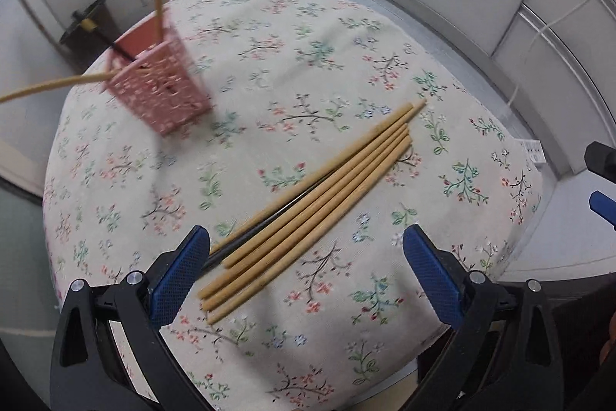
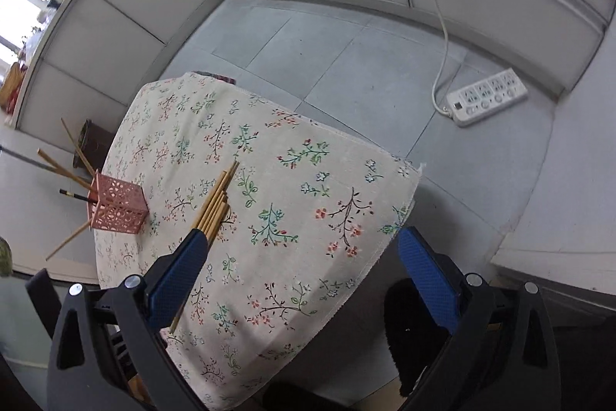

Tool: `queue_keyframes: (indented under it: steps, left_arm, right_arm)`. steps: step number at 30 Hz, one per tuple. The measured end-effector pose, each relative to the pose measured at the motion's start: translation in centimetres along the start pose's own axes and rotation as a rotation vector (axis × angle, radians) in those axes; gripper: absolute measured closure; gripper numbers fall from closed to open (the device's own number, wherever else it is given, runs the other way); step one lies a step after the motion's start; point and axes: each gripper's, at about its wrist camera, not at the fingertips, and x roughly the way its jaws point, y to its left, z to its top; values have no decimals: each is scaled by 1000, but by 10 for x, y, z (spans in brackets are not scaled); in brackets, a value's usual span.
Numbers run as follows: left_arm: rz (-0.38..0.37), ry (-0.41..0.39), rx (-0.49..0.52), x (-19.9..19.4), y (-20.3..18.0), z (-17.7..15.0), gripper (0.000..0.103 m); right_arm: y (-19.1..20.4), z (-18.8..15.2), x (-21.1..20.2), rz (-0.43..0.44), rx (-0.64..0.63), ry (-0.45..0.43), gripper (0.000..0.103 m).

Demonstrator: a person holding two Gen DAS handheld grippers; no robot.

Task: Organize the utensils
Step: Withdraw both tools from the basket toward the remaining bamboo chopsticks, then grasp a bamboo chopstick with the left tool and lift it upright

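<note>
A: What lies on the table?

B: A floral-print cream tablecloth [image 1: 269, 37] covers it. A bundle of pale wooden chopsticks [image 1: 308, 203] lies side by side on the cloth, slanting from near the left gripper [image 1: 306, 259] toward the far right, with one thin black chopstick [image 1: 246, 239] tucked among them.

A: And the holder?

B: A pink perforated square plastic utensil holder [image 1: 161, 91] stands at the table's left edge, well apart from the bundle. Several wooden chopsticks and one black one lean out of it.

A: How are the tools?

B: The left gripper's blue-padded fingers [image 1: 181, 276] are spread wide, holding nothing, just above the bundle's near ends. The right gripper [image 2: 300, 264] is likewise wide apart and empty, hovering over the cloth's right side.

A: Anything on the floor?

B: A white power strip [image 2: 487, 95] with its cord lies on grey tiles.
</note>
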Motion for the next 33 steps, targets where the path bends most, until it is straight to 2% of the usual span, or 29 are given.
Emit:
queue_keyframes:
  steps: [4, 9, 11, 17, 19, 24, 33]
  left_arm:
    - [-54, 41, 7, 15, -6, 22, 7]
    - [-106, 130, 25, 48, -17, 64, 7]
    - [-101, 178, 41, 64, -21, 78, 7]
    - [-75, 242, 62, 91, -27, 108, 11]
    - [-65, 251, 75, 96, -29, 113, 14]
    - [-97, 275, 98, 104, -37, 115, 16]
    - [-63, 248, 119, 109, -39, 116, 17]
  right_arm:
    - [-8, 5, 1, 9, 46, 12, 6]
    - [-16, 7, 12, 32, 111, 89, 6]
    - [-15, 7, 14, 35, 119, 104, 6]
    - [-8, 7, 21, 29, 86, 129, 6]
    - [-8, 8, 25, 34, 90, 151, 6]
    - [-14, 10, 30, 31, 119, 171, 6]
    - [-15, 12, 29, 37, 122, 164, 6]
